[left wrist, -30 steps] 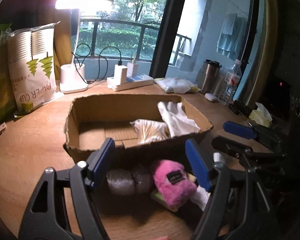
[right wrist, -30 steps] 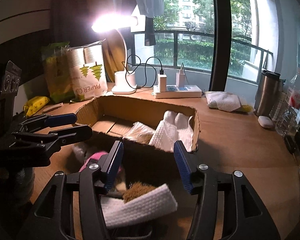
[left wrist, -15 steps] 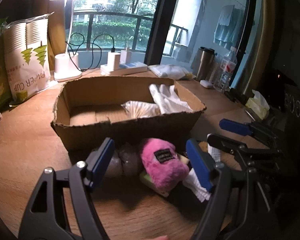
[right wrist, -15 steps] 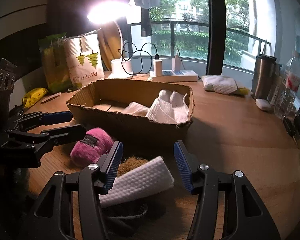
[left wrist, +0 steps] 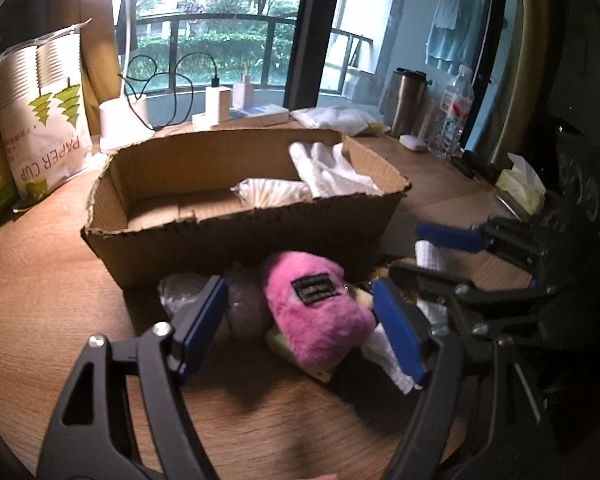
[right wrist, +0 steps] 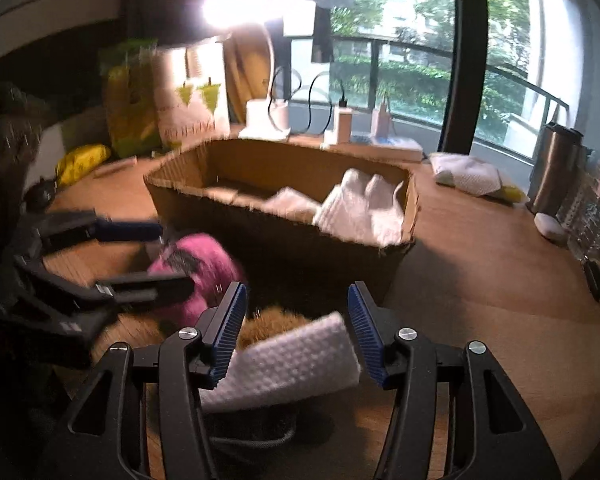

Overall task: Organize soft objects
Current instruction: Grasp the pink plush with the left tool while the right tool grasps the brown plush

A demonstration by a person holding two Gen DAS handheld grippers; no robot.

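Observation:
A cardboard box (left wrist: 204, 236) stands on the wooden table and holds a white cloth (left wrist: 328, 172) and a clear bag (left wrist: 272, 192). In front of it lies a pile of soft things. A pink plush (left wrist: 316, 308) lies between the fingers of my open left gripper (left wrist: 300, 324), beside a grey wrapped bundle (left wrist: 244, 308). My right gripper (right wrist: 296, 332) is open over a folded white cloth (right wrist: 288, 364) and a brown furry thing (right wrist: 268, 324). The box (right wrist: 284, 236) and plush (right wrist: 200, 268) also show in the right wrist view.
A lamp (left wrist: 124, 128), a paper-cup bag (left wrist: 44, 112) and a power strip (left wrist: 244, 116) stand behind the box. A steel mug (left wrist: 408, 100), a water bottle (left wrist: 452, 116) and a tissue pack (left wrist: 520, 184) are at the right. A yellow packet (right wrist: 82, 162) lies far left.
Both grippers have dropped lower and closer to the pile in front of the box. The left now straddles the pink plush, the right the white cloth. Both stay open.

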